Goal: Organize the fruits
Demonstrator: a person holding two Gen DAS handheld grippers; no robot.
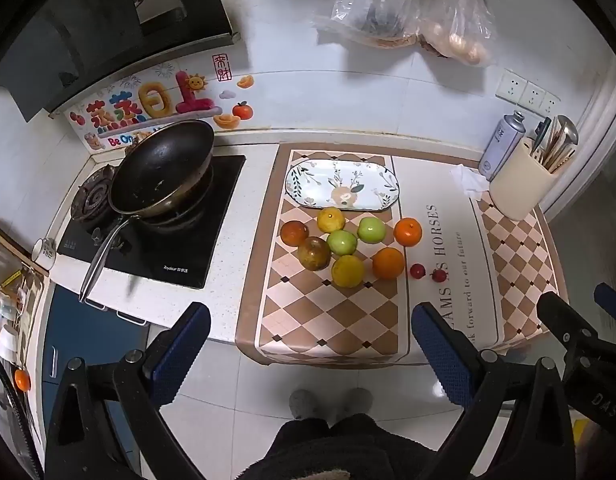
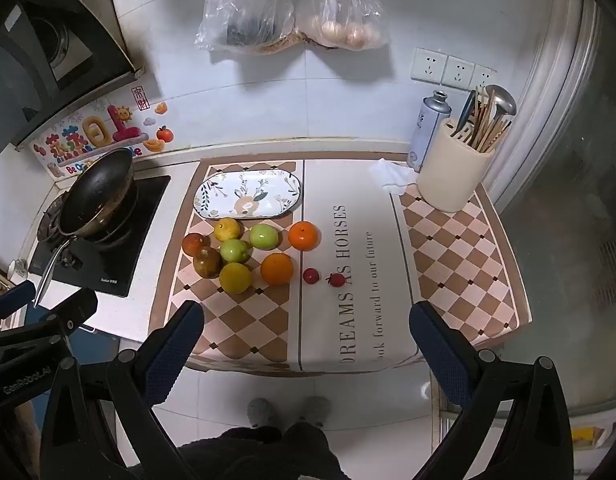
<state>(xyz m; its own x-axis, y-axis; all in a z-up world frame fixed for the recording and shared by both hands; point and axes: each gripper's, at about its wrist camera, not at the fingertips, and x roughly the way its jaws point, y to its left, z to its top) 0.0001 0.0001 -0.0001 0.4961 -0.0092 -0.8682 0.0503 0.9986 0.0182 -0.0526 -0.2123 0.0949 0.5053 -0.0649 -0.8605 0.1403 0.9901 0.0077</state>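
Left of the fruits [image 1: 340,244] sits a pan [image 1: 164,168]; upper right, a utensil holder [image 1: 522,188]. Left gripper [image 1: 310,344] and right gripper [image 2: 306,340] hover wide open, empty.

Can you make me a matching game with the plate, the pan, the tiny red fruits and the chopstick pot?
Things:
1. plate
2. pan
3. tiny red fruits
4. chopstick pot

Places:
A. on the stove
B. on the lettered strip of the mat
C. back right corner of the mat
D. just behind the big fruits

Pairs: 1-D, 2-A, 3-B, 4-C
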